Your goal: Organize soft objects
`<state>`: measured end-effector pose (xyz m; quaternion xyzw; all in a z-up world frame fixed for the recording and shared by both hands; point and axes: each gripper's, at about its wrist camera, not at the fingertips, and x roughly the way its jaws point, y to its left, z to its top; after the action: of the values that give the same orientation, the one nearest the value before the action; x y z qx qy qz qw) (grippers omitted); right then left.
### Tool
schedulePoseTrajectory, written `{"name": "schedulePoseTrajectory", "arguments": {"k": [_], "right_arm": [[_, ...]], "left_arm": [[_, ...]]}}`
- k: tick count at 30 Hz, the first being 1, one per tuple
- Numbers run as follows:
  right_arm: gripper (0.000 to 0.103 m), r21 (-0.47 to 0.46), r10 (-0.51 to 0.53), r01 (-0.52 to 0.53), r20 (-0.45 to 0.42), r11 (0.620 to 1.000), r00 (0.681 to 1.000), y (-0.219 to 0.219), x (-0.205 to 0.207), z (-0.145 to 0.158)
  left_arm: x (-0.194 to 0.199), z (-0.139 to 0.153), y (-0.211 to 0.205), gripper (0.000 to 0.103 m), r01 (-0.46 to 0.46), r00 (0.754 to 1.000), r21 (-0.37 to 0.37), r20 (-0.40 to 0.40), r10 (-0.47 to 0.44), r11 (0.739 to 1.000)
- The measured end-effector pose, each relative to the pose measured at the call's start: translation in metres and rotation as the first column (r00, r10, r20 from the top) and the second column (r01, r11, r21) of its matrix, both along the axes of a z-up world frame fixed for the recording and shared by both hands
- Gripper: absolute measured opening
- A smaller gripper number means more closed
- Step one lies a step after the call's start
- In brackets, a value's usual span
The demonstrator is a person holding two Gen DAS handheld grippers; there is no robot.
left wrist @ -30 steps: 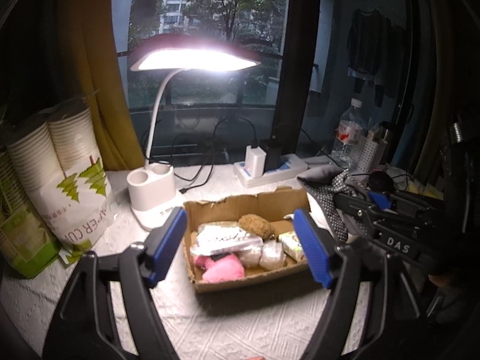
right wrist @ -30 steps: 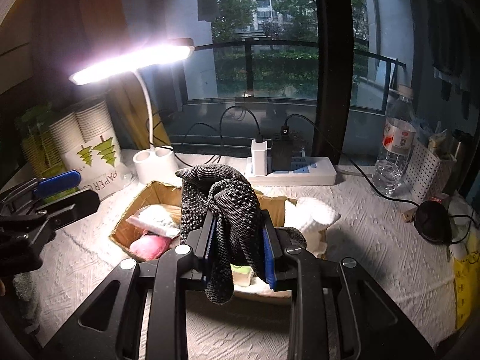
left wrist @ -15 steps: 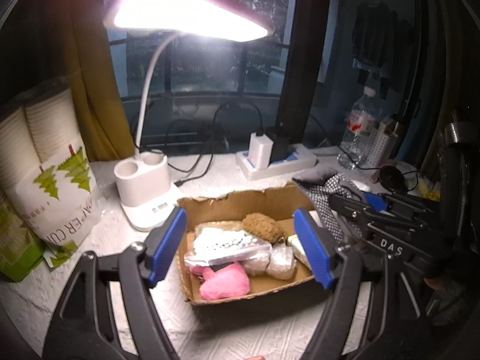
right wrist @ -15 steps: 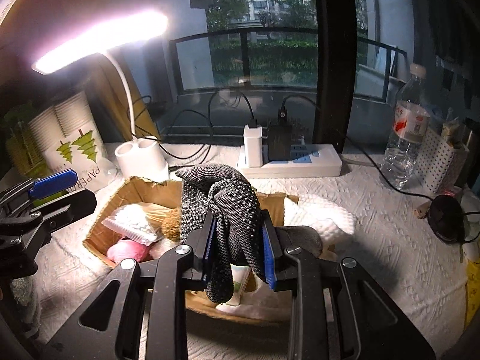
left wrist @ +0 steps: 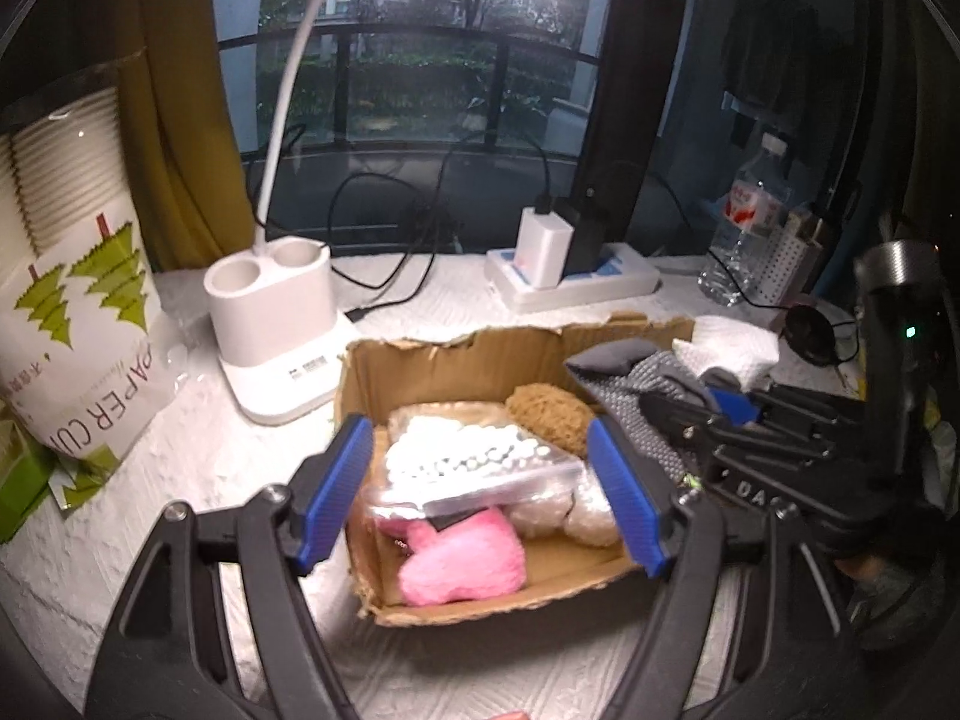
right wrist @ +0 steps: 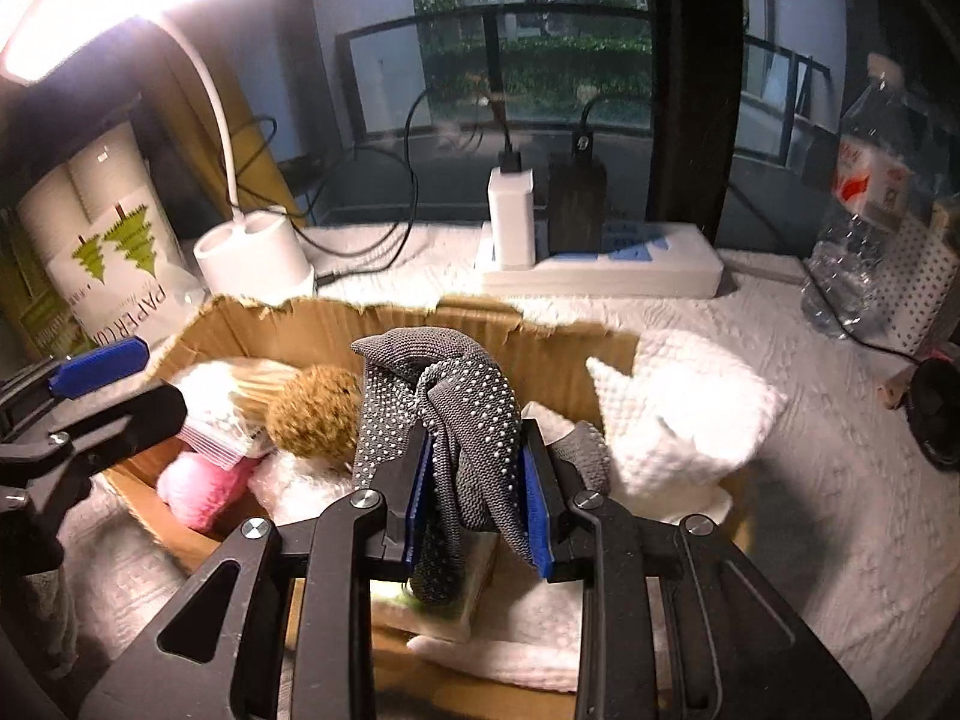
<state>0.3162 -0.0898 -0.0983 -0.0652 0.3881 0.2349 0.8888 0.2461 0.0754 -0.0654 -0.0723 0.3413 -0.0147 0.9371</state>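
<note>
A torn cardboard box [left wrist: 456, 360] [right wrist: 336, 330] holds a pink plush [left wrist: 459, 561] [right wrist: 201, 489], a brown fuzzy ball [left wrist: 549, 414] [right wrist: 315, 411], a bag of white pellets [left wrist: 474, 468] and white wrapped lumps [left wrist: 594, 516]. My right gripper [right wrist: 474, 504] is shut on a grey dotted glove [right wrist: 456, 414] [left wrist: 642, 390] and holds it over the box's right part. A white towel [right wrist: 678, 420] lies over the box's right edge. My left gripper [left wrist: 480, 492] is open and empty, just in front of and above the box.
A white desk lamp [left wrist: 270, 312] stands behind the box, a bag of paper cups [left wrist: 72, 312] at the left. A power strip with chargers [right wrist: 600, 264] and a water bottle [right wrist: 864, 204] are at the back. A black round object [right wrist: 936, 420] lies at the right.
Both grippers have moved forward and down toward the box. The right gripper has carried the glove from in front of the box to over its inside. The left stays open.
</note>
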Motion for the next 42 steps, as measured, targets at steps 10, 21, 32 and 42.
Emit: {"name": "schedulePoseTrajectory", "arguments": {"k": [10, 21, 32, 42], "right_arm": [[0.037, -0.020, -0.015, 0.015, -0.028, 1.000, 0.999, 0.002, 0.002, -0.010], [0.058, -0.010, -0.033, 0.033, 0.005, 0.999, 0.999, -0.003, -0.013, 0.008], [0.061, -0.012, -0.061, 0.061, 0.003, 0.998, 0.998, -0.017, -0.043, 0.020], [0.070, 0.004, -0.075, 0.075, 0.030, 0.997, 0.997, -0.027, -0.074, 0.033]], "left_arm": [[0.001, -0.006, -0.001, 0.075, 0.008, 1.000, -0.009, -0.009, -0.008, 1.000], [-0.013, 0.000, -0.004, 0.075, 0.006, 1.000, -0.001, -0.012, -0.006, 1.000], [-0.037, 0.005, -0.011, 0.076, 0.010, 1.000, 0.012, -0.014, -0.010, 1.000], [-0.066, 0.017, -0.020, 0.076, 0.019, 1.000, 0.031, 0.012, -0.019, 0.999]]}}
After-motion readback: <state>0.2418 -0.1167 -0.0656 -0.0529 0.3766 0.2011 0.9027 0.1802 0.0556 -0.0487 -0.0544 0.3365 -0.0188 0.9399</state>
